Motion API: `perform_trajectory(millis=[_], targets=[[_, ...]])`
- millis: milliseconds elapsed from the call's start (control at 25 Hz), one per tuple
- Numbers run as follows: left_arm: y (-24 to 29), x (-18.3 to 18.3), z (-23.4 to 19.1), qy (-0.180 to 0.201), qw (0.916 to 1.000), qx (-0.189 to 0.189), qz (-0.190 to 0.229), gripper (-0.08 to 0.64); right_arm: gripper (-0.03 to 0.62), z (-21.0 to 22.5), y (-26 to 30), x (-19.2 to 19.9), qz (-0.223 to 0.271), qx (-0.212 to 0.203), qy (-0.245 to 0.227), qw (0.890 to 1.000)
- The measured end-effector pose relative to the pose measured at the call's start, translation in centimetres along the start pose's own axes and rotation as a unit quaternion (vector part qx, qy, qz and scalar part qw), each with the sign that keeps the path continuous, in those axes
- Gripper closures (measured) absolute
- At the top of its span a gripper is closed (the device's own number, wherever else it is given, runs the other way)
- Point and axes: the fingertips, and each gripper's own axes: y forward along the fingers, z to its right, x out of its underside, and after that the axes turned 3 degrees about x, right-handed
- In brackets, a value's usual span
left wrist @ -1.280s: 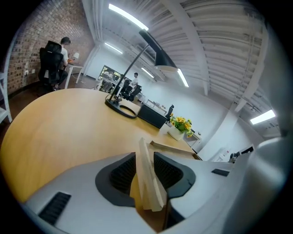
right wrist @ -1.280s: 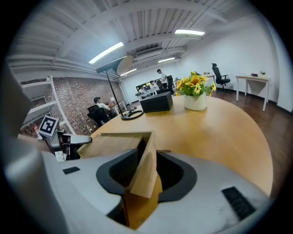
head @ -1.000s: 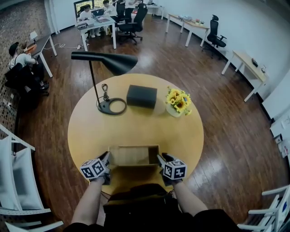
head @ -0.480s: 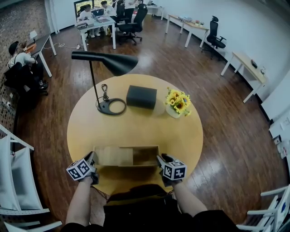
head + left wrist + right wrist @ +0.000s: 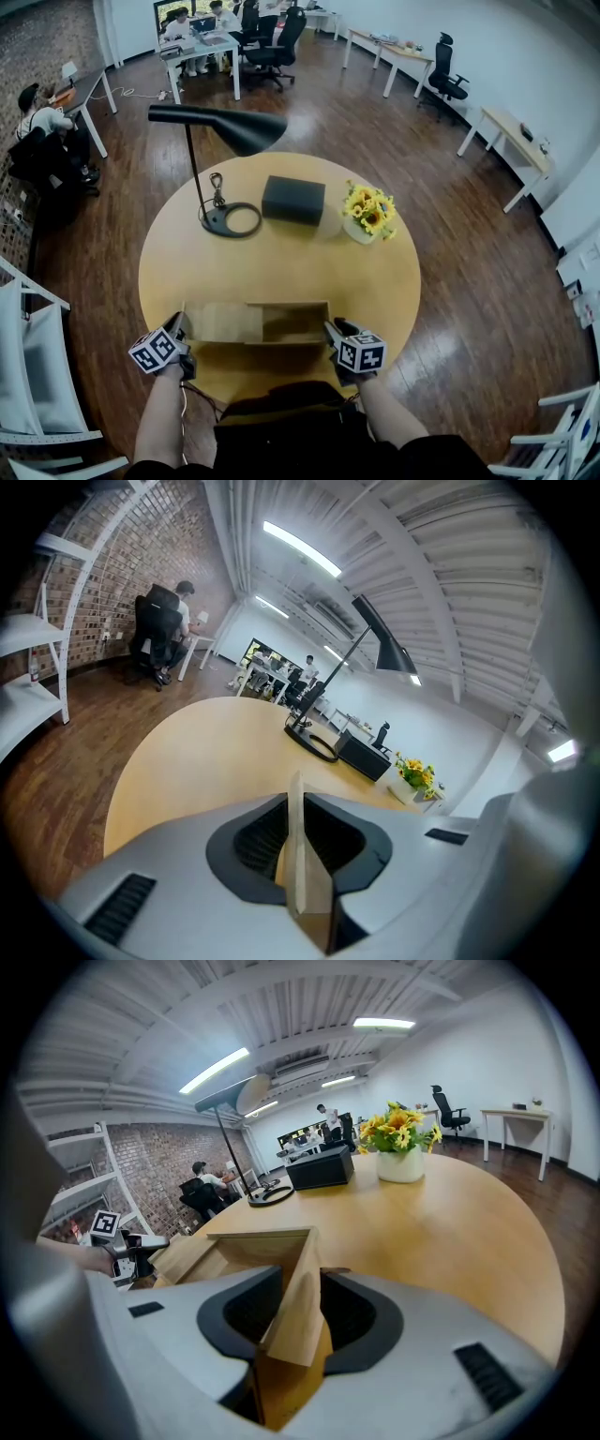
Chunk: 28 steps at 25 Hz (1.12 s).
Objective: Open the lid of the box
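On the round worktop (image 5: 281, 253), at its near edge, the cardboard box (image 5: 298, 322) lies with its lid (image 5: 214, 322) drawn partly leftward, the left gripper (image 5: 180, 333) pinching the lid's end and the right gripper (image 5: 332, 333) clamping the box's right wall; opening seems midway, likely needing a steady leftward pull.

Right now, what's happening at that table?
A person works a wooden box on the round table with two hand-held grippers. The left gripper is clamped on the edge of the sliding lid; the right gripper grips the box's right end wall. The lid sticks out to the person's left, leaving the box's right part open.
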Motion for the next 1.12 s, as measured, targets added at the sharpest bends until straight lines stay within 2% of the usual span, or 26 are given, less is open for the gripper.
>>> perform_trajectory(millis=[400, 680, 920, 1040, 1120], targets=[[-0.5, -0.9, -1.5, -0.005, 0.9996, -0.024, 0.017, 0.518, 0.460, 0.2, 0.0, 0.2, -0.001, 0.003, 0.003, 1.000], [-1.3, -1.0, -2.3, -0.007, 0.9982, -0.054, 0.025, 0.515, 0.460, 0.5, -0.3, 0.3, 0.001, 0.005, 0.004, 1.000], [-1.3, -1.2, -2.3, -0.004, 0.9978, -0.056, 0.035, 0.510, 0.460, 0.2, -0.3, 0.2, 0.003, 0.002, 0.001, 1.000], [-1.3, -1.3, -2.6, -0.007, 0.9972, -0.063, 0.038, 0.415, 0.460, 0.1, -0.4, 0.0, 0.008, 0.001, -0.001, 1.000], [-1.3, -1.2, -3.0, -0.003, 0.9970, -0.068, 0.036, 0.394, 0.460, 0.2, -0.3, -0.1, 0.011, 0.002, 0.000, 1.000]])
